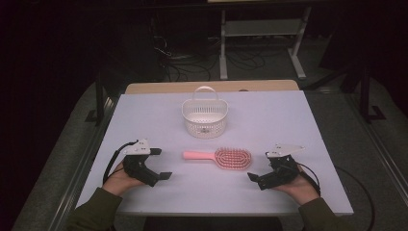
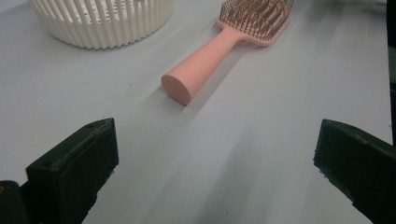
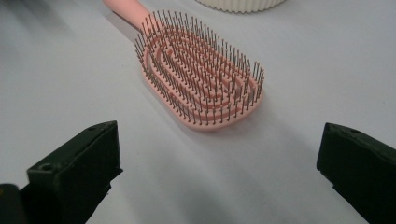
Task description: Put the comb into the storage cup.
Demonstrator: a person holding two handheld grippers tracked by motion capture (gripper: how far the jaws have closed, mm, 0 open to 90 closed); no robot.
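A pink hairbrush (image 1: 219,157) lies bristles up in the middle of the white table (image 1: 144,110), its handle pointing left. Behind it stands a white slatted basket (image 1: 204,117) with a loop handle. My left gripper (image 1: 160,163) rests on the table left of the brush, open and holding nothing. In the left gripper view its jaws (image 2: 217,135) stand wide, with the brush's handle end (image 2: 205,60) ahead and the basket (image 2: 100,21) beyond. My right gripper (image 1: 260,166) sits right of the brush, open too. The right gripper (image 3: 219,135) faces the bristle head (image 3: 201,79).
A wooden edge (image 1: 211,86) shows behind the table's far side. Beyond it, on the dark floor, are cables (image 1: 187,62) and a white metal frame (image 1: 260,33). Bare tabletop lies around the brush and the basket.
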